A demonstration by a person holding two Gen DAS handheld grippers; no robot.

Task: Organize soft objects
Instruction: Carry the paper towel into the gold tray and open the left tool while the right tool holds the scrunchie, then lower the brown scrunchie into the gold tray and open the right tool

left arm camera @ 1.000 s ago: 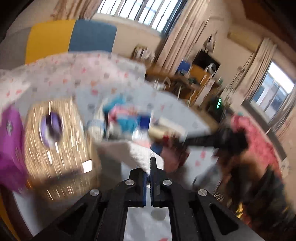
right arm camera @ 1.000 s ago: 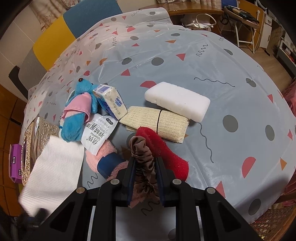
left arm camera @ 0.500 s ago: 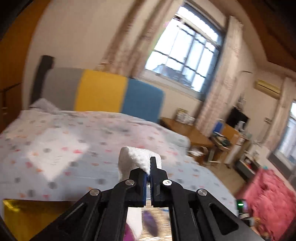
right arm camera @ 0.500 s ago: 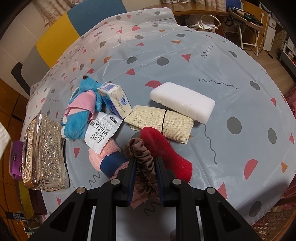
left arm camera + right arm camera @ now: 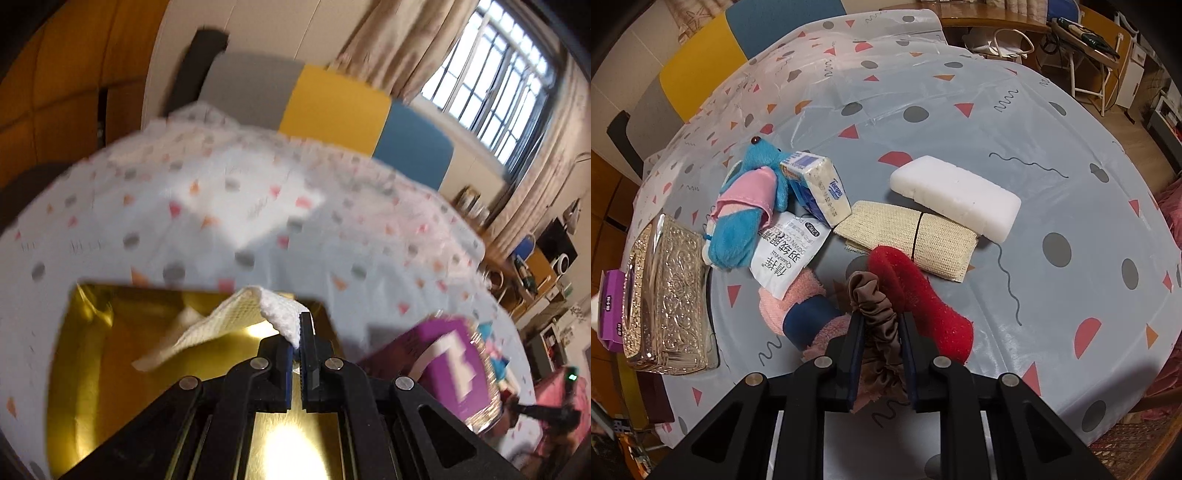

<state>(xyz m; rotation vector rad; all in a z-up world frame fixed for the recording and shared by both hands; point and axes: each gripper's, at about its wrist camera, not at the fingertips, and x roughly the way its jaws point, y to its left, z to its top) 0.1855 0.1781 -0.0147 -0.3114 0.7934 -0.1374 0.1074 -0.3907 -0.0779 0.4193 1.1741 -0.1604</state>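
In the left wrist view my left gripper (image 5: 297, 334) is shut on a corner of a white cloth (image 5: 221, 323), which hangs over a shiny gold tray (image 5: 110, 332). In the right wrist view my right gripper (image 5: 881, 325) is shut on a brown scrunchie (image 5: 875, 306). Around it on the table lie a red sponge (image 5: 923, 295), a pink and navy sock (image 5: 801, 310), a beige woven cloth (image 5: 908, 236), a white foam block (image 5: 955, 195), a blue plush toy (image 5: 746, 214), a tissue pack (image 5: 820, 188) and a white sachet (image 5: 790, 254).
A patterned plastic cloth covers the round table (image 5: 1052, 155). An embossed silver tissue box (image 5: 666, 295) and a purple box (image 5: 609, 310) stand at its left edge. The purple box (image 5: 443, 365) sits right of the gold tray. Chairs and a desk stand behind.
My left gripper has swung with the white cloth away from the pile and now holds it over the gold tray. The right gripper has stayed on the scrunchie.
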